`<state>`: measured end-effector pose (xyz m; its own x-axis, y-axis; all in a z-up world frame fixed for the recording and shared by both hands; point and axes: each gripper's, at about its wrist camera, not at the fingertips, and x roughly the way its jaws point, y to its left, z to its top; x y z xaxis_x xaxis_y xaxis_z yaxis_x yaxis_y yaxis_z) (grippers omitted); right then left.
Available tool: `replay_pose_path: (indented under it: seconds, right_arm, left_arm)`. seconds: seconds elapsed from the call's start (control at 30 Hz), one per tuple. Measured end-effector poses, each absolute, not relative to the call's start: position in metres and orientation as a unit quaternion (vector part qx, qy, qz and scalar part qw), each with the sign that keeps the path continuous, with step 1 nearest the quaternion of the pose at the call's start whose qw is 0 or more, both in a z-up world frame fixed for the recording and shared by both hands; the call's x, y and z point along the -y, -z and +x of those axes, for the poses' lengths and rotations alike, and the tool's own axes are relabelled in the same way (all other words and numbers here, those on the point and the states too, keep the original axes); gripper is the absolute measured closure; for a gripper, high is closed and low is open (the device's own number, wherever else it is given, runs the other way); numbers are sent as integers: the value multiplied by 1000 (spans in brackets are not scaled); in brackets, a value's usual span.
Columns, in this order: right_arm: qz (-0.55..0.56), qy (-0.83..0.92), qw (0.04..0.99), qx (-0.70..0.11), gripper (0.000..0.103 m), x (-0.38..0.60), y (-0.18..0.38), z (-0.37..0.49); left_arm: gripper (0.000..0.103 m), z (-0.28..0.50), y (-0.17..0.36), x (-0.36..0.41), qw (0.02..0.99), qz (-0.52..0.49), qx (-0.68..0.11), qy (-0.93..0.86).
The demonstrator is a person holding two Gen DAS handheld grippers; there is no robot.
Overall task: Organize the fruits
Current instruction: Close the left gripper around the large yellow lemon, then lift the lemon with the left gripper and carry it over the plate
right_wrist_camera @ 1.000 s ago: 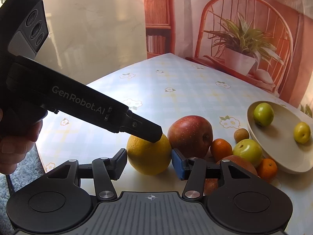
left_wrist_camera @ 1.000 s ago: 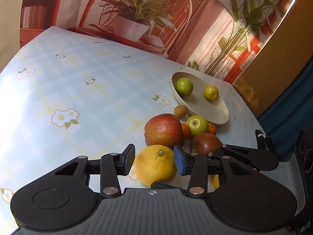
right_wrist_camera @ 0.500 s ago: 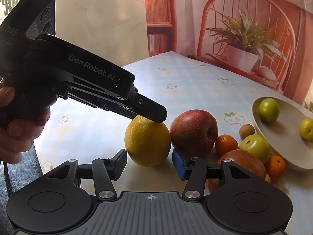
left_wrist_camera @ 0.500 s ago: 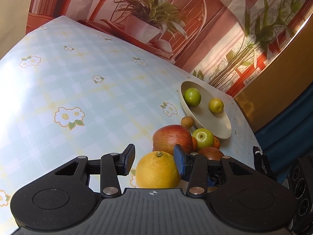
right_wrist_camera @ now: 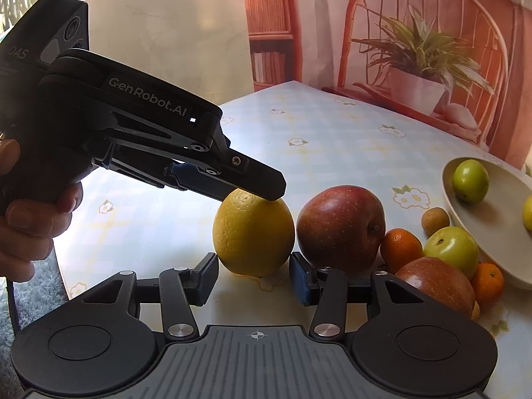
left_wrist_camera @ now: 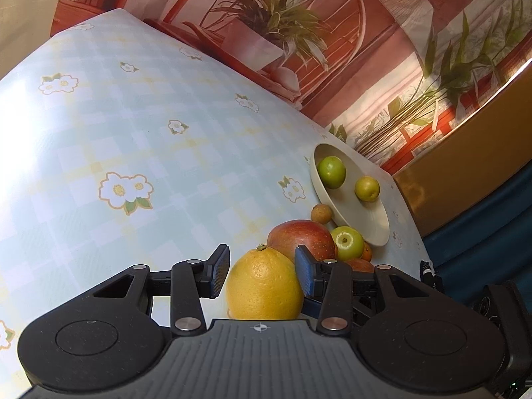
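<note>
A big yellow citrus [left_wrist_camera: 262,289] [right_wrist_camera: 252,232] stands on the flowered tablecloth next to a red apple [left_wrist_camera: 299,237] [right_wrist_camera: 339,226]. My left gripper [left_wrist_camera: 262,274] [right_wrist_camera: 269,188] is open and tilted down over the citrus, one fingertip at its top and the pads not pressing. My right gripper [right_wrist_camera: 254,279] sits low in front of the citrus. Its jaws are closing with nothing between them, since the fruit lies just past the tips. A cream bowl [left_wrist_camera: 365,222] [right_wrist_camera: 492,226] holds a green fruit [left_wrist_camera: 331,172] and a yellow-green one [left_wrist_camera: 366,189].
Beside the bowl lie a green apple [right_wrist_camera: 452,249], a second red apple [right_wrist_camera: 435,282], two mandarins [right_wrist_camera: 400,244] and a small brown fruit [right_wrist_camera: 435,221]. A person's hand [right_wrist_camera: 30,226] holds the left gripper. The table edge [right_wrist_camera: 63,276] drops to a rug at the left.
The left gripper has rolled and come in lower over the citrus, so the fruit now fills the gap in its view. The right jaws have narrowed slightly. No fruit has moved.
</note>
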<state>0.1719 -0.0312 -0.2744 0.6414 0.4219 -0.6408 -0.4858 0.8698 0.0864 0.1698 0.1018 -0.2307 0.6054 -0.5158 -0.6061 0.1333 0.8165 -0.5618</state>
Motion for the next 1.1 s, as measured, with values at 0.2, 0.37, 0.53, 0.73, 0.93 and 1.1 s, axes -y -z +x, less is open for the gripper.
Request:
replay_pose_path:
  seconds: [0.2, 0.37, 0.53, 0.73, 0.93, 1.1]
  right_arm:
    - [-52, -250, 904, -344, 58, 28, 276, 175]
    - [-60, -246, 904, -343, 58, 24, 277, 176]
    - [-59, -248, 911, -323, 58, 26, 267, 168]
    - [-58, -243, 924, -290, 58, 41, 240, 161]
    - [-51, -218, 934, -279, 58, 74, 219, 160]
    - [-47, -187, 941, -278, 58, 114, 213, 167]
  left_arm:
    - [58, 173, 236, -104, 855, -251, -408, 197]
    - [58, 174, 238, -105, 854, -259, -408, 193]
    - [58, 167, 226, -105, 863, -255, -390, 197]
    - [58, 168, 200, -97, 869, -257, -368, 209]
    - [58, 182, 179, -59, 874, -223, -358, 239]
    - [58, 205, 176, -18, 870, -198, -361, 271]
